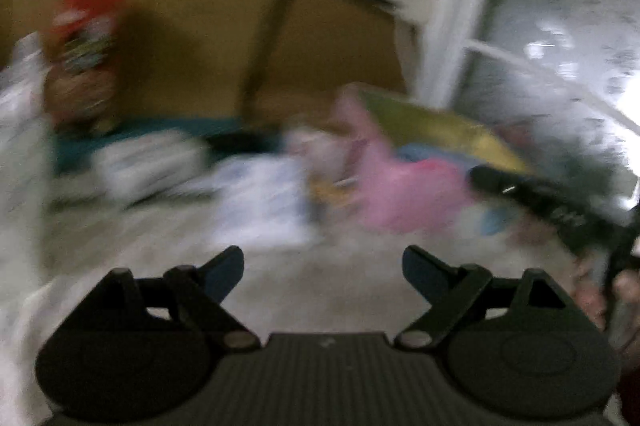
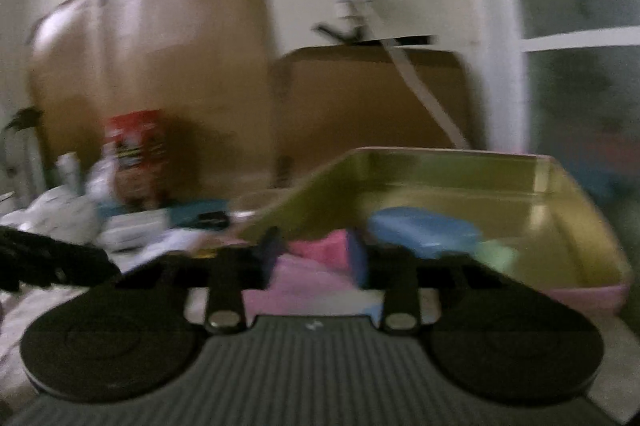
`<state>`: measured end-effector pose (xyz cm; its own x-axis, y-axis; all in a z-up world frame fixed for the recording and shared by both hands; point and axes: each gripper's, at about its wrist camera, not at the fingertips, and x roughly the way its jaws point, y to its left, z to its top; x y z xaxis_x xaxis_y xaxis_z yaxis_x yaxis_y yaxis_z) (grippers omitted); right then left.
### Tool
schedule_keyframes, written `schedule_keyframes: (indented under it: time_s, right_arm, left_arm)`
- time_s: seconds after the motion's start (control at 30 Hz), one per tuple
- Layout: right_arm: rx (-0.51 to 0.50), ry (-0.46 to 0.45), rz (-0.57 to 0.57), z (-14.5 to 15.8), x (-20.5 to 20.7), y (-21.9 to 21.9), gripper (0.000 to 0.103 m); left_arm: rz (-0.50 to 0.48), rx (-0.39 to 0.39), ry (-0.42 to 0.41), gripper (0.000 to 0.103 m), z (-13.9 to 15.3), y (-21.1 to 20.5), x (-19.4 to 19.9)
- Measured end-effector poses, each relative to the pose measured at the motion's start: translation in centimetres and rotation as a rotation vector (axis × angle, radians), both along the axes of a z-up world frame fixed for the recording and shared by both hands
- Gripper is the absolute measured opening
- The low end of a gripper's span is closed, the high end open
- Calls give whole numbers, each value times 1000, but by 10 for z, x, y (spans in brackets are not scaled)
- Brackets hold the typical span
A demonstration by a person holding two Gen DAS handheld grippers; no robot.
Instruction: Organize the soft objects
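Left wrist view: the left claw (image 1: 323, 268) is spread wide and empty; a pink cloth (image 1: 404, 193) lies blurred at one o'clock.

Right wrist view: the right claw (image 2: 316, 258) pinches the pink cloth (image 2: 316, 254), with the gold tin (image 2: 576, 226) at two o'clock.

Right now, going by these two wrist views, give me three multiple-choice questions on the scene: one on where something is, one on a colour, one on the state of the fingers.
1. Where is the blue soft piece?
A. in the gold tray
B. on the red box
C. on the floor by the window

2. What colour is the soft thing between the right gripper fingers?
A. green
B. pink
C. white

3. How do the left gripper fingers stand?
A. shut on cloth
B. shut on nothing
C. open, nothing between them

Answers: A, it lies inside the tray walls; B, pink cloth fills the gap; C, they stand wide apart over bare floor.
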<state>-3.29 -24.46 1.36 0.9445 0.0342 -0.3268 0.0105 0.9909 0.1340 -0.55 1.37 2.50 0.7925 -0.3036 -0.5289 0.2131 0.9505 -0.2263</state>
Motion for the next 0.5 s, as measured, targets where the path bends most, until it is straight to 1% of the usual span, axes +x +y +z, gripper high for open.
schedule_keyframes:
  time_s: [0.07,0.13,0.17,0.2,0.23,0.3,0.33,0.37,0.43,0.5]
  right_arm:
    - [-5,20,85,-1,8,20,21]
    - [-8,46,166,-1,19,43,21]
    - [-8,63,206,-2,27,54,21]
    - [-8,85,252,-3,37,66,22]
    - [-8,102,295,-3,47,78,22]
    - [9,105,332,-1,70,99,26]
    - [21,117,344,1,86,108,33]
    - [47,132,344,2,103,115,38]
    - [136,186,326,2,149,117,41]
    - [230,265,298,-2,198,118,44]
  left_arm:
    - [90,25,22,89,-10,27,-9]
    - [182,65,19,89,-16,53,-18]
    - [220,77,15,89,-18,64,-20]
    - [247,72,13,89,-18,72,-22]
    - [268,33,10,89,-17,83,-24]
    - [296,-51,-11,90,-17,98,-28]
    - [315,-81,-22,90,-17,104,-30]
    - [332,-112,-37,90,-17,109,-31]
    - [356,-157,-83,90,-16,116,-37]
    - [382,-184,-110,90,-16,122,-40]
